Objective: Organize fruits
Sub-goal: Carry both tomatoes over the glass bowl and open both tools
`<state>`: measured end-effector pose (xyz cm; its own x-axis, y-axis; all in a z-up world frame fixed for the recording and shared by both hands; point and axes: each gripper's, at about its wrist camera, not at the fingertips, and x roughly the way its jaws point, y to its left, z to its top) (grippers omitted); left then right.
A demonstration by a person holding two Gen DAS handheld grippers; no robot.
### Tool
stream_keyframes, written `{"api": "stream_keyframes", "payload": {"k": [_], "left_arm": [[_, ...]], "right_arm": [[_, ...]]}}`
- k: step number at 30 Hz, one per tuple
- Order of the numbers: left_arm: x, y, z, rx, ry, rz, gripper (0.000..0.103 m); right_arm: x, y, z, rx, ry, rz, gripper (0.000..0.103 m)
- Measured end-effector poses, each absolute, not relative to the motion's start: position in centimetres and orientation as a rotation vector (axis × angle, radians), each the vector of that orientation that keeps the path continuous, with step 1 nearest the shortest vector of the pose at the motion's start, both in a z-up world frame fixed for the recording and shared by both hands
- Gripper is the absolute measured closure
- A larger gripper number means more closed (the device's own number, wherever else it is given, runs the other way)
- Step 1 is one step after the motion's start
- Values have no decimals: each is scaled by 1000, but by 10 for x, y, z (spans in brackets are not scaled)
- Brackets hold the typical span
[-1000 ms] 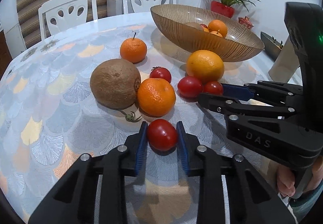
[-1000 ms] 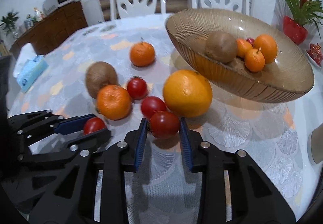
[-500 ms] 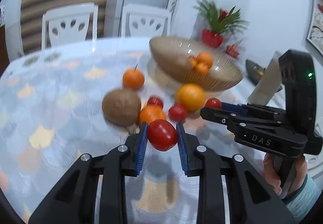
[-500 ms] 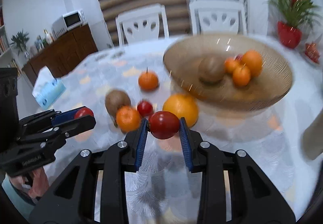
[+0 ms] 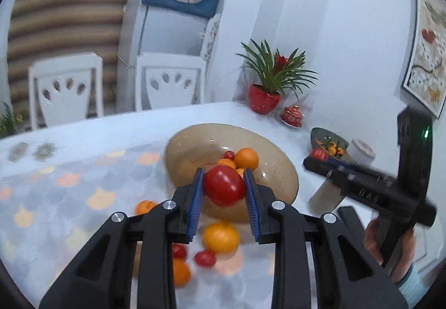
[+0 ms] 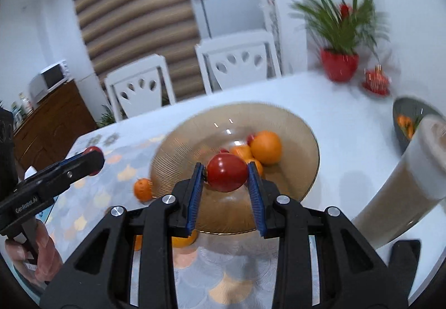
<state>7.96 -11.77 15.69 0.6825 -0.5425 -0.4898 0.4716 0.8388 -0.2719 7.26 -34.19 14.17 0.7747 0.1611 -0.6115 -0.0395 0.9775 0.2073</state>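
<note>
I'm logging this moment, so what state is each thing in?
Left gripper: shut on a tomato, lifted.
Left tomato: clamped between the jaws, off the table.
Right gripper: shut on a tomato, lifted.
Right tomato: clamped, in front of the bowl.
Bowl: upright, holding oranges.
Large orange: loose on the table.

Your table has a white top with a scale-pattern cloth in grey, orange and yellow over the left and lower part of the frame. Sitting on it: the big amber bowl mid-frame, a large orange just below it, two small tomatoes lower centre, and a mandarin left of the bowl. Upper right you've got a red plant pot, a little red lidded jar, and a dark dish beside it.
</note>
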Motion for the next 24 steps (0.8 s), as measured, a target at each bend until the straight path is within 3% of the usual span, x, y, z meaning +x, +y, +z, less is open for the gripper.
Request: {"api": "stream_keyframes", "payload": {"k": [11,16,17,19,24], "left_arm": [[131,-182,97,-113,737,-631,76],[140,-196,87,-110,782,-644,74],[141,-194,87,-124,791,-648,72],[137,-186,89,-161,774,-646,49],[119,-157,106,-201,737,-625,48]], "right_arm": [[99,-344,99,182,792,49,70],[96,-347,98,170,785,25,61],[93,-348,99,165,777,21,61],[87,-348,105,154,758,6,61],[70,-352,114,182,727,21,61]]}}
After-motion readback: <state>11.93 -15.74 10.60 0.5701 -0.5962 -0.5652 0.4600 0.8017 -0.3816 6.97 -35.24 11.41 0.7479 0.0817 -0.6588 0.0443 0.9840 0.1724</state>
